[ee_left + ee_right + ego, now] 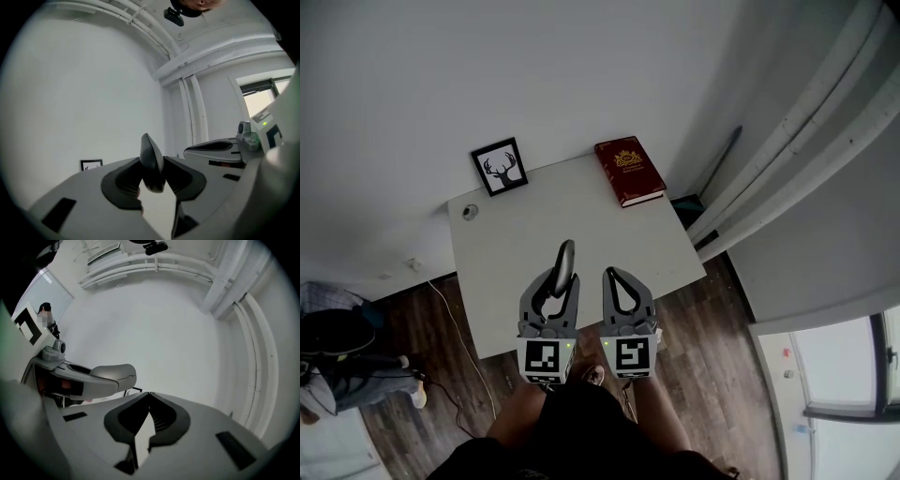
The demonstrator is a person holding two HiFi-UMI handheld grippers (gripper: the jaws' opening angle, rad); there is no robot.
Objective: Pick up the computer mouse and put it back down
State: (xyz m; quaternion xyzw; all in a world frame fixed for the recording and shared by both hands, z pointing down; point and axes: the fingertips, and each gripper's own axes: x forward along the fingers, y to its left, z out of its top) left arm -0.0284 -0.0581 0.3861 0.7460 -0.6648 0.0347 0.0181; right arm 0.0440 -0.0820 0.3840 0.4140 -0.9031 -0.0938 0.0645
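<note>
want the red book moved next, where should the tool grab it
Probably its near short end, where the pale page edge shows. The red book lies flat at the table's far right corner, so come in level from the near side, jaws above and below the cover.

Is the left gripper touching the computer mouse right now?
Touching: the left gripper clamps the computer mouse between both jaws, as the left gripper view plainly shows.

Grey computer mouse (565, 259) stands on edge (blade-thin from overhead), clamped between the left gripper's (564, 281) jaws, free end toward 12 o'clock, over the white table's (511, 248) 6 o'clock half.
</note>
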